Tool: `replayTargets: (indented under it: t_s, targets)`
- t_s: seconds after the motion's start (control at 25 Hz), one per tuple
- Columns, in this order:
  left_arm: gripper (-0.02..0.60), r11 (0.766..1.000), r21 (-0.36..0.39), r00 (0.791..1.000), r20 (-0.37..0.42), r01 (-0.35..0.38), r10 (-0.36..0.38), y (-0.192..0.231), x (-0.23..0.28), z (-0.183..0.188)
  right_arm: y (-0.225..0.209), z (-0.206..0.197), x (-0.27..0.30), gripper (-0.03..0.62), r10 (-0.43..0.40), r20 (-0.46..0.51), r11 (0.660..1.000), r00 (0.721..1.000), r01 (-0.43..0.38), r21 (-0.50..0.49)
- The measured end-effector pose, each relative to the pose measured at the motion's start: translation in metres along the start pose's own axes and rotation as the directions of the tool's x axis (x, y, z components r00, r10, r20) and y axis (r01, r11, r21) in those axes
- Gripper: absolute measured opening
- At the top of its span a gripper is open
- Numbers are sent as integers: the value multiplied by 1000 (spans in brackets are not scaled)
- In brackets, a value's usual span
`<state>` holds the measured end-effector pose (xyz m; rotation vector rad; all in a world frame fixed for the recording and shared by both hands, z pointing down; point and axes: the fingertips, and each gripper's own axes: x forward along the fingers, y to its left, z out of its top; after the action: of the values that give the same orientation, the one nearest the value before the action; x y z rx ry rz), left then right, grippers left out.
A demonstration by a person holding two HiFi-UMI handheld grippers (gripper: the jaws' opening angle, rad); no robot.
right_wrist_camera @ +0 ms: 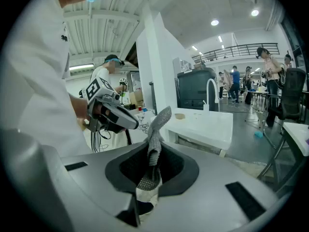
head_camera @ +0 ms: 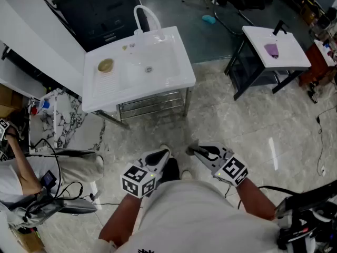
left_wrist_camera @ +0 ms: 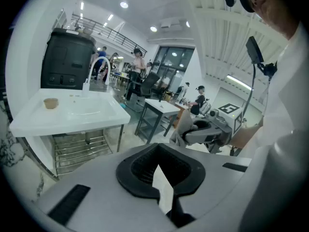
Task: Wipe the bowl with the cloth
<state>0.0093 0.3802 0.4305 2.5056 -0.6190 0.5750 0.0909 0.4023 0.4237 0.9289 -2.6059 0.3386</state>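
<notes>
Currently right gripper point(right_wrist_camera: 150, 175) is clamping the grey cloth point(right_wrist_camera: 155, 129), well apart from the bowl point(head_camera: 106, 65) sitting on the sink point(head_camera: 171, 75); left gripper point(left_wrist_camera: 161, 178) is closed, empty.

Tan bowl point(head_camera: 106, 66) on white sink point(head_camera: 168, 73); grey, mesh-patterned cloth point(right_wrist_camera: 154, 139); purple rag point(head_camera: 271, 50) on white table point(head_camera: 295, 57); black-and-white square-patterned marker cubes point(head_camera: 138, 179); pale marbled floor point(head_camera: 237, 125).
</notes>
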Motion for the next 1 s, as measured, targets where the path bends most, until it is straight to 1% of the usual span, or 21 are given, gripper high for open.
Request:
replayTargets:
  t_s: [0.16,0.24,0.32,0.44,0.56,0.64,0.72,0.8,0.92,1.0]
  targets:
    - [11,997,-71,997,69,29,-24,48,5,36,-30,24,36,43,-20,-14,1000,1000,20,-24]
    - [11,995,-98,994,107,24,-14,76,2,57,-47,42,59,43,-19,-26,998,999,17,-64]
    - [11,993,-116,992,128,-3,18,107,1,71,-67,60,81,43,-12,-33,995,999,9,-97]
    - [11,988,-147,988,137,-48,68,152,-5,84,-93,86,117,43,-7,-23,993,1000,4,-119]
    - [12,974,-210,980,154,-91,125,198,-15,92,-111,107,154,43,3,-13,991,1000,-5,-136]
    - [12,961,-244,972,156,-134,175,227,-19,97,-122,121,176,43,15,-10,989,1000,-16,-148]
    - [12,940,-291,961,158,-177,229,255,-22,101,-131,133,195,43,41,-2,987,999,-41,-152]
    - [12,910,-354,943,168,-215,288,286,-24,107,-144,142,214,43,67,-1,984,998,-66,-165]
    - [35,847,-462,912,167,-263,375,337,-23,115,-166,155,242,43,115,-2,977,993,-113,-181]
    - [60,792,-537,888,159,-290,432,374,-21,122,-180,164,258,43,160,0,969,987,-157,-191]
